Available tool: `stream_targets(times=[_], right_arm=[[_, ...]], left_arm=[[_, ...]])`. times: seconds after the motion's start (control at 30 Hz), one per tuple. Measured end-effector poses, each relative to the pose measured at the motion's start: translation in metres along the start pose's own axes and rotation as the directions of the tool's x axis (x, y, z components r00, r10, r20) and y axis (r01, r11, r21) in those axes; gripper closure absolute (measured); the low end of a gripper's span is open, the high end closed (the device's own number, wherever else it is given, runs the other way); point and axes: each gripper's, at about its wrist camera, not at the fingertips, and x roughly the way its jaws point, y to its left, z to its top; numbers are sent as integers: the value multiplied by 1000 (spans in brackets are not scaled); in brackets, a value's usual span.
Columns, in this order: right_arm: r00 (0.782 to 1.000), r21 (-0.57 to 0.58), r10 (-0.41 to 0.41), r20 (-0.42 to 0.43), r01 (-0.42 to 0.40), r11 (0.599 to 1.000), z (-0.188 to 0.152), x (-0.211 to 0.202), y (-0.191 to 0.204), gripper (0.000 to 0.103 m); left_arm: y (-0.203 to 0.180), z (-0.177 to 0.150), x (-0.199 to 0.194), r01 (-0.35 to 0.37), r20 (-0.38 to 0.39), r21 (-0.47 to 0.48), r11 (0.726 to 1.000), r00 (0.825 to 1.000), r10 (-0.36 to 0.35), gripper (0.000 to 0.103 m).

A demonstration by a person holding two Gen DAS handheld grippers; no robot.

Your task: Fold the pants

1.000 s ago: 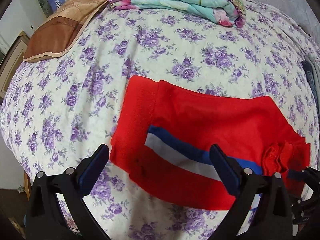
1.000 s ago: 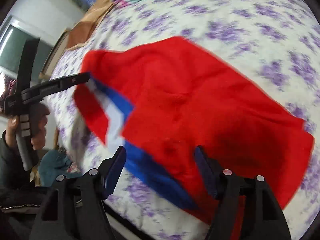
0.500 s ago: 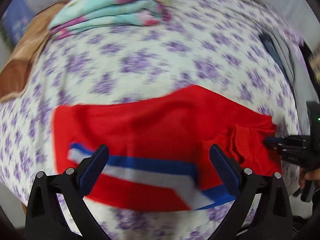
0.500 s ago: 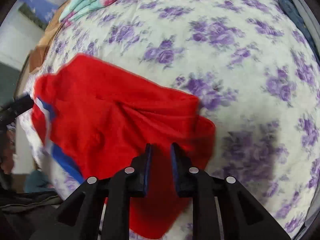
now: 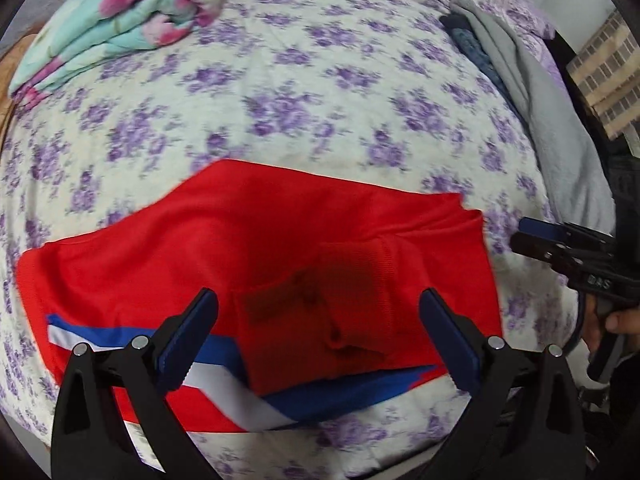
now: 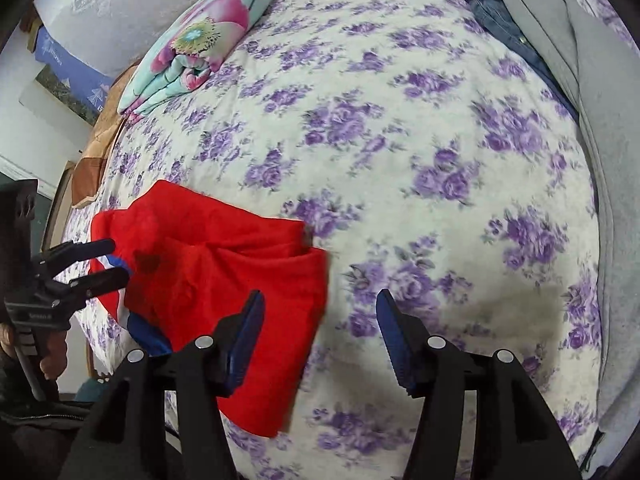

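Observation:
Red pants (image 5: 260,248) with a blue and white side stripe (image 5: 224,384) lie folded on the flowered bedsheet (image 5: 280,100). A folded-over flap with the ribbed waistband (image 5: 320,312) lies on top near me. My left gripper (image 5: 318,336) is open and empty, just above the near edge of the pants. In the right wrist view the pants (image 6: 224,280) lie at the left. My right gripper (image 6: 320,336) is open and empty, over the sheet beside the pants' right edge.
A folded floral quilt (image 5: 120,20) lies at the far left of the bed. Grey and dark blue clothes (image 5: 532,92) are piled along the right side. A brown cushion (image 6: 100,148) sits at the far left edge. The bed's near edge is close below the grippers.
My right gripper was shut on the pants' right end half a second ago; it has let go, opened and moved right. The flap now lies on the pants. The left view swung right.

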Motion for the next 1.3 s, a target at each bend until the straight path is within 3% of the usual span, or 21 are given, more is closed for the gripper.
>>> stream_targets(times=[0.1,0.13,0.2,0.37,0.43,0.47,0.5,0.53,0.57,0.6,0.63,0.73,0.83,0.9,0.97,1.0,1.03,1.07,1.13,1.3], right_arm=[[1000,-9,21,-9,-21,1000,2,0,-5,45],[999,-13,31,-13,-31,999,4,2,-6,45],[999,-21,44,-22,-44,999,5,4,-7,44],[996,-35,74,-49,-76,997,7,5,-13,43],[995,-30,86,-56,-88,996,8,4,-18,42],[994,-31,89,-58,-91,995,8,4,-19,42],[994,-34,95,-60,-97,995,9,4,-20,42],[993,-38,99,-61,-102,994,10,4,-20,41],[993,-42,104,-62,-107,993,11,4,-20,41],[992,-46,110,-64,-114,992,12,4,-19,41],[991,-46,116,-65,-119,992,12,4,-19,41],[987,-58,144,-65,-148,987,14,3,-10,41],[983,-95,167,-76,-174,980,15,7,6,40],[985,-110,149,-87,-159,981,15,12,13,39],[985,-109,143,-93,-153,982,14,15,18,39],[985,-111,145,-93,-155,982,13,14,20,39],[985,-116,142,-94,-153,981,12,14,22,39],[986,-120,137,-95,-148,982,12,13,24,39],[987,-116,131,-90,-141,983,10,11,23,38],[990,-80,119,-69,-125,989,3,3,12,38]], left_arm=[[-11,-1,5,-2,-13,5,1000,1000,2,9],[-15,-1,8,0,-22,4,1000,1000,0,22],[-22,-1,15,10,-56,6,1000,998,-10,39],[-38,1,32,9,-104,1,1000,995,-9,40],[-39,0,46,-25,-145,-7,1000,989,24,43],[-38,-1,53,-46,-164,-13,999,986,44,55],[-37,-1,58,-64,-174,-20,998,983,59,55],[-38,-1,58,-62,-166,-32,998,985,56,69],[-39,-1,54,-30,-153,-41,999,988,23,95],[-40,1,51,-6,-150,-52,999,989,-2,97],[-42,2,43,-34,-121,-50,998,992,27,103],[-41,5,12,-110,-42,-30,993,993,109,103],[-29,5,-10,-117,-6,-39,992,993,117,103],[-14,6,-8,-106,-29,-87,991,994,104,103],[-3,4,1,-29,-68,-141,990,998,19,102],[-2,4,6,12,-88,-155,988,996,-25,99],[-4,1,11,54,-106,-158,986,992,-71,88],[-8,-1,14,68,-103,-148,987,991,-83,82],[-17,-4,17,67,-87,-105,992,993,-76,59],[-15,-3,43,93,-141,-125,988,984,-110,56]])
